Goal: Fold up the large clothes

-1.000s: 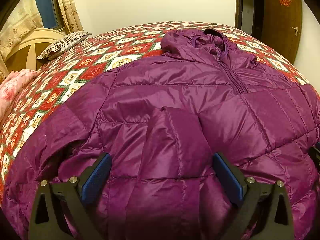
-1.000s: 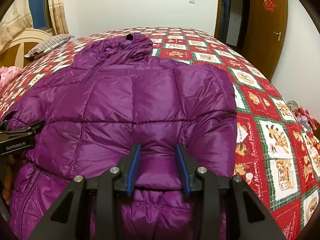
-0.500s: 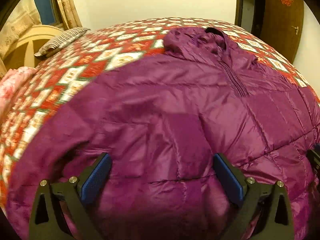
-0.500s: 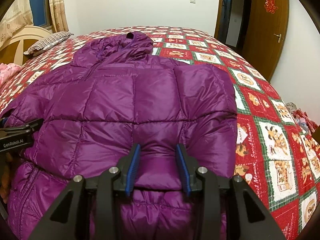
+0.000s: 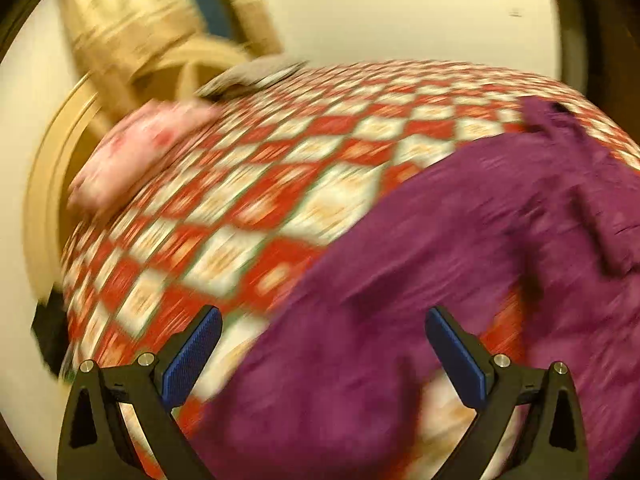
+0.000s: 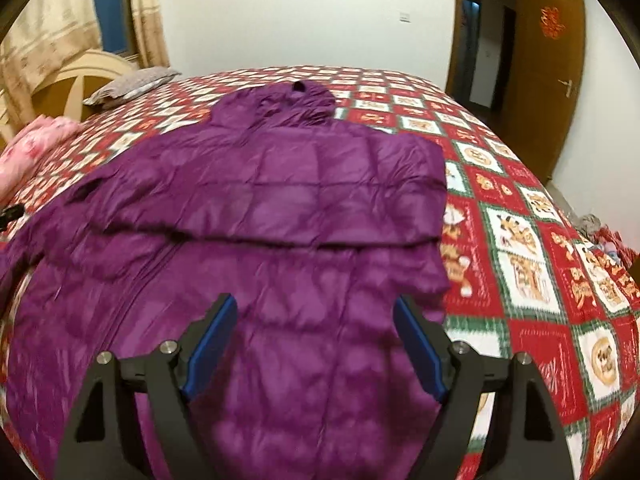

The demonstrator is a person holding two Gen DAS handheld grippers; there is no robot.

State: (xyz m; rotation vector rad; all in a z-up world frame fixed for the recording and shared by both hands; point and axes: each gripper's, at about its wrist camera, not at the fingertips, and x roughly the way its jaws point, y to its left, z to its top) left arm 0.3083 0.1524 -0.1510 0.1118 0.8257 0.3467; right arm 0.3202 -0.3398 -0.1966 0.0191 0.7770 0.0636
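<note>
In the right wrist view, the right gripper is sitting nearest the lens, its 2 blue-padded jaws opening, standing wide apart and pressing on nothing. Under and beyond them the purple quilted puffer jacket is lying spread on the bed with the red, white and green patchwork quilt. One sleeve is lying folded across the jacket's chest as a wide band, and the hood is pointing toward the far wall. Past the jacket's right edge the bare quilt is running to the bed's side. At the far left, a pink patterned fabric bundle is resting on the quilt, and behind it a grey striped pillow is leaning by the cream wooden headboard. A brown wooden door is standing at the far right.

The left wrist view is heavily blurred. The left gripper is showing its 2 blue-padded jaws spread wide, with nothing pinched between them. The jacket is filling the lower right behind them, part of it lying in line with the gap, and the quilt is stretching off to the left toward the pink bundle, the pillow and the beige curtain.
</note>
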